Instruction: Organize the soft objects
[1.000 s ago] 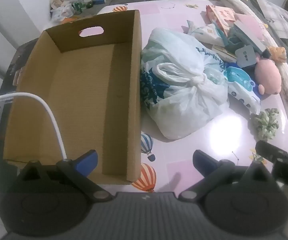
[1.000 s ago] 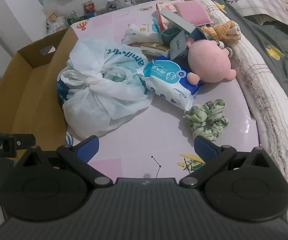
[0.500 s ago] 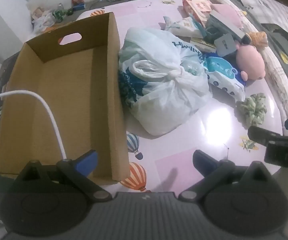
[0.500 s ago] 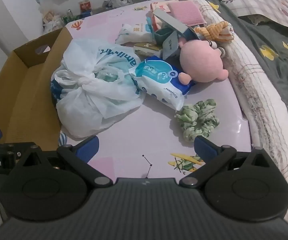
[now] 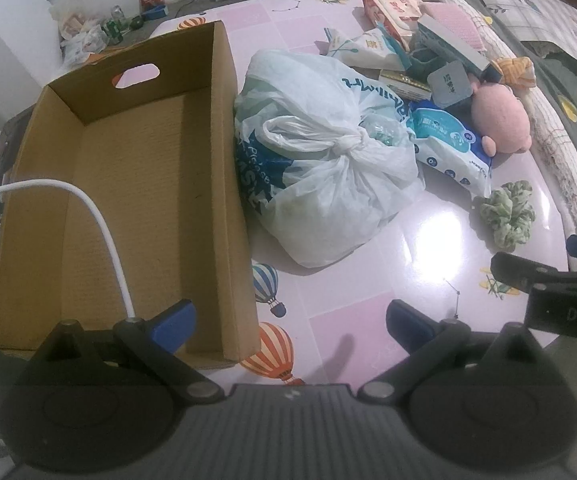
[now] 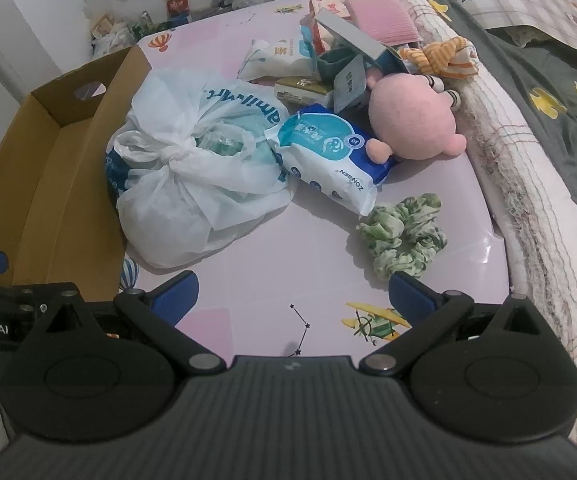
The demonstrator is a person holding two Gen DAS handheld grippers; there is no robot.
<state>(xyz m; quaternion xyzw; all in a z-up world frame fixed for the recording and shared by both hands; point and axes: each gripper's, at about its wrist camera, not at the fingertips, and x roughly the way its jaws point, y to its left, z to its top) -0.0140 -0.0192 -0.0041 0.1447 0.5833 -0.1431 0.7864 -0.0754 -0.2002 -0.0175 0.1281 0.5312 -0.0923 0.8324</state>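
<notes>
On the pink table, we held both the left gripper and right gripper spread wide and empty. The knotted white plastic bag lay against the cardboard box on the left. The green scrunchie sat near right, just beyond our right gripper.

Corrugated cardboard box matt; knotted bag thin crinkled plastic; tabletop glossy; scrunchie cloth.
</notes>
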